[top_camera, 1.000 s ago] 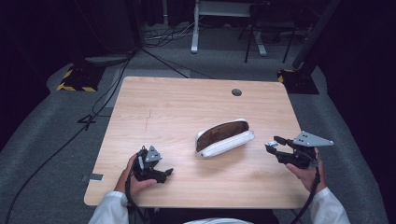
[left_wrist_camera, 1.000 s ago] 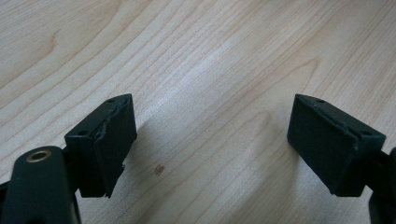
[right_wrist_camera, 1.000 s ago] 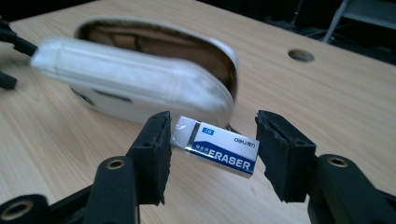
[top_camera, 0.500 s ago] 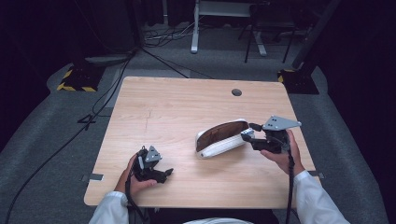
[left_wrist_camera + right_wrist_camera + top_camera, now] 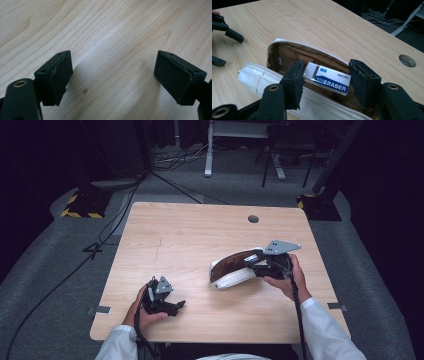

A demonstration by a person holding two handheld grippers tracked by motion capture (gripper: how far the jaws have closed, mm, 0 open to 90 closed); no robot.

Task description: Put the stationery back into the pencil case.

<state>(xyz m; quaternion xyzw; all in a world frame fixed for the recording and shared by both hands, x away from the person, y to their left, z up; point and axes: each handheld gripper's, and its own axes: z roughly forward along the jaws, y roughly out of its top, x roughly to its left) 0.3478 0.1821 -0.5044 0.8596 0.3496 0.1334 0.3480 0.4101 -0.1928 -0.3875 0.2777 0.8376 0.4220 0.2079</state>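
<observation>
Now, right claw (image 5: 325, 82): wide around eraser (image 5: 327, 78) in pouch (image 5: 262, 77)
Left claw (image 5: 113, 77): wide, idle
Risk: eraser slips deeper if grip lands off-centre

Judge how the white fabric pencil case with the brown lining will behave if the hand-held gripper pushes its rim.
The white fabric pencil case with brown lining looks soft: its lining is creased, so the rim would probably fold rather than resist. It likely slides on the smooth wooden table. The boxed eraser inside adds little weight.
</observation>
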